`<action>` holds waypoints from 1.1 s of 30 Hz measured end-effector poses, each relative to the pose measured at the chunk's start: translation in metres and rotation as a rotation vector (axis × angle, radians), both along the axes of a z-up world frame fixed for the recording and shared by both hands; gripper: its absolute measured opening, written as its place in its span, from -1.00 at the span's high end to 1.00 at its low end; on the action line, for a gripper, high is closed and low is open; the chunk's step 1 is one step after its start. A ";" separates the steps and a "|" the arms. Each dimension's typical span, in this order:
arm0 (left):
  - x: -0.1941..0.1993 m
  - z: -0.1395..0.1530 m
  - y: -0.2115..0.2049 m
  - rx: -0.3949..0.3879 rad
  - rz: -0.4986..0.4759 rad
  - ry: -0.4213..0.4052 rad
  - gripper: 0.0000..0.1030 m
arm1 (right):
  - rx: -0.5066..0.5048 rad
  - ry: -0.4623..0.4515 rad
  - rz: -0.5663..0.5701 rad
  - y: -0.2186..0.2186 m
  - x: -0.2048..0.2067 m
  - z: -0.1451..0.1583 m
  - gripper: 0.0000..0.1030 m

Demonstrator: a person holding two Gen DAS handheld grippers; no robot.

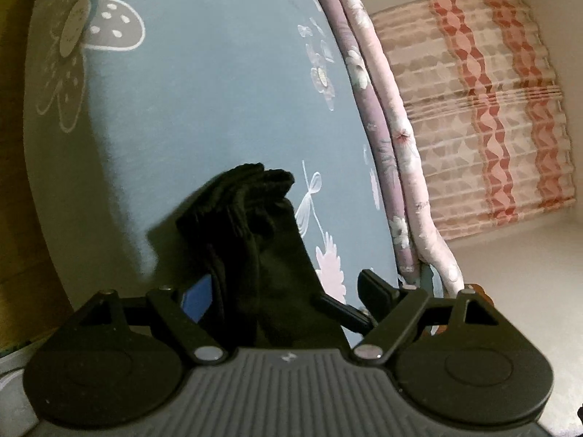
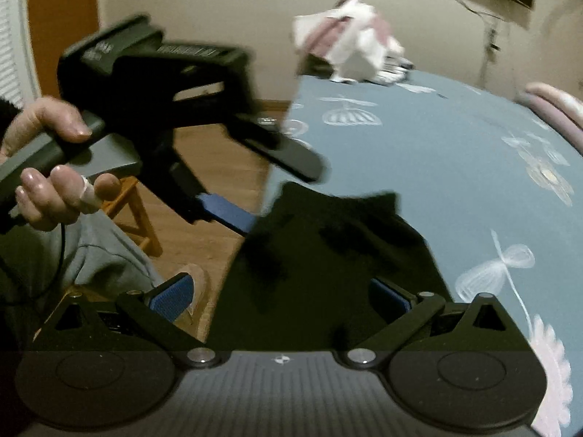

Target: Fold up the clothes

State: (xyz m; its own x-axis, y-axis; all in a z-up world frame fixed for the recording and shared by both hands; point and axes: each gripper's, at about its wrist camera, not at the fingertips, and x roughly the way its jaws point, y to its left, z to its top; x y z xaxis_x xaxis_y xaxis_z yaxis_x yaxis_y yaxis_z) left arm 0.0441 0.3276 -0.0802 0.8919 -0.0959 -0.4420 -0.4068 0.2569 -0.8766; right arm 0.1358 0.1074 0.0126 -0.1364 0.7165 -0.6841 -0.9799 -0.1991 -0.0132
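While the black garment [image 2: 328,255] lies bunched at the near edge of the bed [image 2: 455,167], I see it spread between my two grippers. My left gripper [image 2: 262,189] stands with its fingers wide, the cloth lying between them. My right gripper [image 2: 280,291] is also spread wide, dark cloth filling the gap; whether its pads press it I cannot tell. A hand [image 2: 47,167] holds the left handle.
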 end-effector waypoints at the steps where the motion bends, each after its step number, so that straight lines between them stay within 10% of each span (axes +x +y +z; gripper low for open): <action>1: 0.001 0.001 0.001 0.003 -0.002 -0.006 -0.62 | -0.004 -0.015 0.011 0.006 -0.006 -0.002 -1.00; 11: 0.000 0.001 0.006 0.006 -0.010 -0.004 -0.63 | -0.016 -0.494 -0.044 0.026 -0.053 -0.030 -1.00; 33: 0.036 -0.024 0.016 -0.027 -0.085 0.061 -0.71 | 0.056 -0.487 -0.268 0.024 -0.031 0.007 -1.00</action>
